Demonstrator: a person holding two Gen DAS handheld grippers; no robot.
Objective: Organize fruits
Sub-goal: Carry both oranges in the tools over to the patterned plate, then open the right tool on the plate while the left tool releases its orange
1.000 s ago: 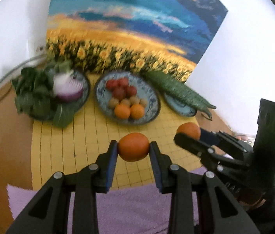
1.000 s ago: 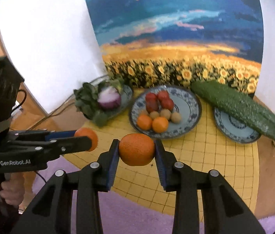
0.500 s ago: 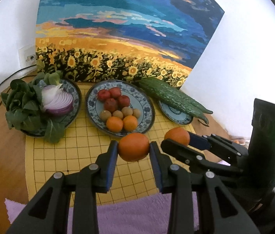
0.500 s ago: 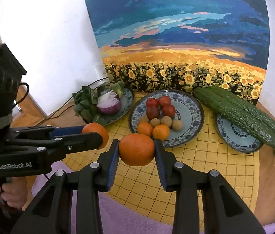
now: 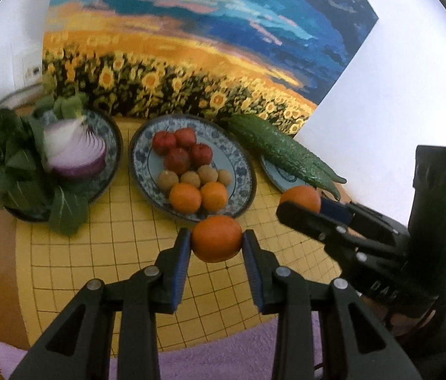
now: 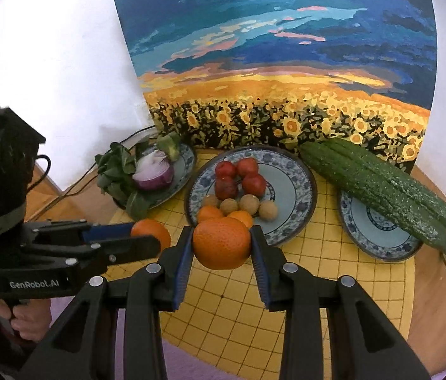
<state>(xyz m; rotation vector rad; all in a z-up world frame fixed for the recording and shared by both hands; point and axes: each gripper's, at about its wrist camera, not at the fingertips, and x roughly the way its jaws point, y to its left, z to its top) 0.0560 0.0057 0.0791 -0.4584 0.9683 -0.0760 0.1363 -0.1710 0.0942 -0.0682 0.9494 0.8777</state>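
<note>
**Two oranges held just short of the fruit plate**

The left gripper pinches a round orange citrus fruit between its blue-padded fingers at the centre of its own view, low over the yellow gridded mat. The fruit is nearly a ball, slightly wider than tall, its broad axis running across from pad to pad. The right gripper clamps a second, dimpled orange the same way; in the left view it sits at right centre, reaching in from the right.

Ahead lies the blue-and-white patterned fruit plate, holding red fruits, small brown round fruits and two oranges. The left-hand plate carries leafy greens and a halved purple onion; two long bumpy green gourds lie slantwise over the right-hand plate, tips toward lower right.

Compared with half a second ago, both grippers have closed on the fruit plate, which now looms larger, its near rim just beyond each held orange.
</note>
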